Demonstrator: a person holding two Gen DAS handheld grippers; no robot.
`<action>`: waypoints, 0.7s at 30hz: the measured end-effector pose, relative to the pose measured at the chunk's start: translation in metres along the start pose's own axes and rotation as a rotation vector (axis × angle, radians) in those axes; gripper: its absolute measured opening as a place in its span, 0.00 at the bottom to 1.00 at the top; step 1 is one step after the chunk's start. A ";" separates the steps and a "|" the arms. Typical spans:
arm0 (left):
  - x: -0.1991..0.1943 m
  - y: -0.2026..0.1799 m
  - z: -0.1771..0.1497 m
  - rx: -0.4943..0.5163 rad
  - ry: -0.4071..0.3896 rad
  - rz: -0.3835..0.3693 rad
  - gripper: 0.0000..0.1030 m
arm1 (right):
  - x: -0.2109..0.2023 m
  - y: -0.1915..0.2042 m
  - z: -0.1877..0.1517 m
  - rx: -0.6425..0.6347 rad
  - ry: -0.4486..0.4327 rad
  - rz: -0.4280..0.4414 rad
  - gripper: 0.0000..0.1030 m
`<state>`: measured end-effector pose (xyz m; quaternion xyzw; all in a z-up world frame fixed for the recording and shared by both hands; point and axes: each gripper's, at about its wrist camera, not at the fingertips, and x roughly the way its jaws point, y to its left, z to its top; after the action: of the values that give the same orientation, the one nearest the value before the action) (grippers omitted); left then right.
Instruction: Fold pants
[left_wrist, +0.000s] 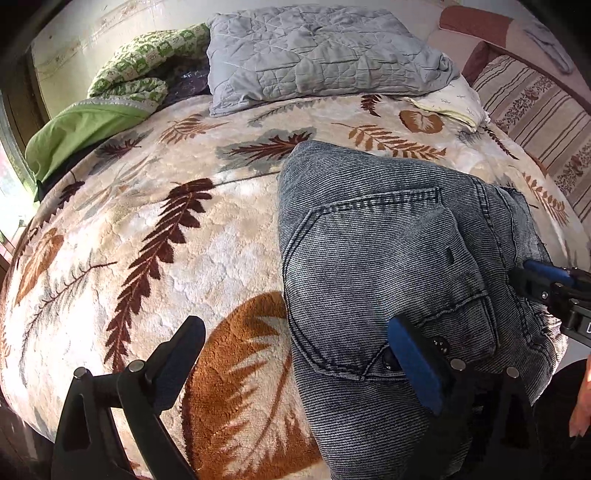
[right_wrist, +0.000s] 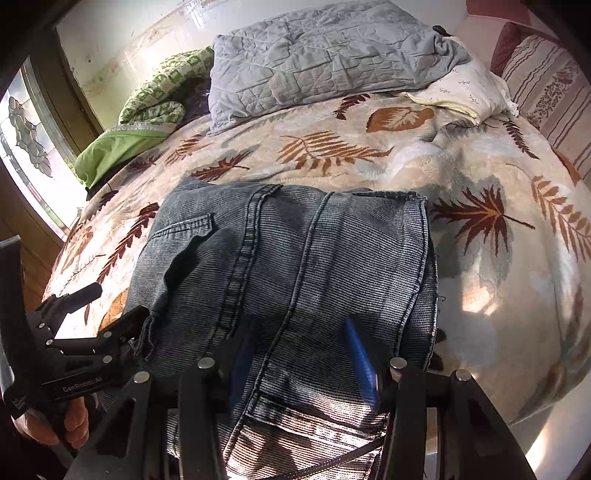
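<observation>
Cloth on cloth, hard matt plastic at the frame's foot

Your jeans (right_wrist: 295, 266) are ribbed, faded blue-grey denim with raised stitched seams; under them lies a plush, fuzzy leaf-print blanket (left_wrist: 155, 236). At top centre, the quilted grey pillow (left_wrist: 314, 55) looks soft and matt. Your left gripper (left_wrist: 295, 365) is matt black plastic with shiny metal pins and a rough blue pad.

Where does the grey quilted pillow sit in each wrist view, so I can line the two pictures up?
Left wrist view: the grey quilted pillow lies at top centre, at the head of the bed, beyond the jeans.
Right wrist view: the pillow is again at top centre, beyond the jeans.
Shared landmark: the green patterned blanket, just left of the pillow in both.
</observation>
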<state>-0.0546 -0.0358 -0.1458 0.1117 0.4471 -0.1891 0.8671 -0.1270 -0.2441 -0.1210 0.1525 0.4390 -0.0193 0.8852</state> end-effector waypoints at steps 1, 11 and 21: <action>-0.001 0.002 0.001 -0.006 0.010 -0.015 0.96 | 0.000 0.000 0.000 0.002 0.000 0.000 0.51; -0.031 0.003 0.050 0.047 -0.121 0.051 0.96 | -0.012 0.007 0.020 0.037 -0.073 0.079 0.51; 0.065 -0.012 0.119 0.046 0.087 0.080 0.96 | -0.012 0.025 0.019 -0.010 -0.097 0.168 0.51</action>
<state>0.0626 -0.1045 -0.1309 0.1575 0.4748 -0.1596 0.8510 -0.1157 -0.2267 -0.0948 0.1835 0.3814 0.0497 0.9046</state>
